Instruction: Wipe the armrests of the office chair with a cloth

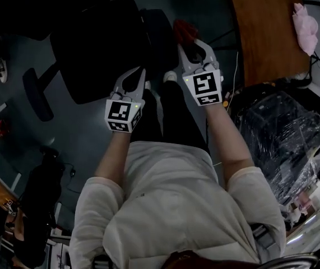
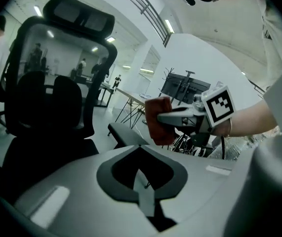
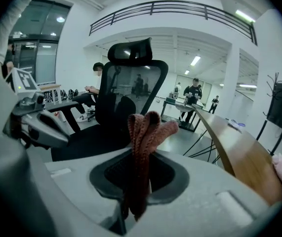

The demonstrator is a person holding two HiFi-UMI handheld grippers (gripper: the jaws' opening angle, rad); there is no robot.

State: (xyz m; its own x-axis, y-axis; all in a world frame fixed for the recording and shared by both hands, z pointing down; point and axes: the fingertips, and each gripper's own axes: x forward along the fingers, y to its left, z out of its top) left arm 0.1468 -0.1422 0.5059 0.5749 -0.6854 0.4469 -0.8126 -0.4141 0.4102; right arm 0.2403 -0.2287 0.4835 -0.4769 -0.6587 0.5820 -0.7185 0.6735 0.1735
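Jaws of left gripper (image 1: 138,76) pressed together, nothing between. right gripper (image 1: 192,46) pinches folded red cloth (image 3: 143,132), held just over the near armrest (image 2: 124,135) of black office chair (image 1: 98,43); contact unclear. Wooden desk (image 1: 266,27) beyond, right.

To the right of the right gripper (image 1: 192,48) runs a curved wooden desk (image 1: 266,32), with a pink fluffy bundle (image 1: 306,21) at its outer edge. Nearer the person on that gripper's right sits a dark bulky load (image 1: 286,133) wrapped in clear plastic. Far ahead of the right gripper a railed balcony (image 3: 170,6) crosses the white hall, above a standing person (image 3: 195,90). Ahead and to the right of the left gripper (image 1: 133,77) stand a coat rack (image 2: 169,78) and a dark screen (image 2: 185,89).
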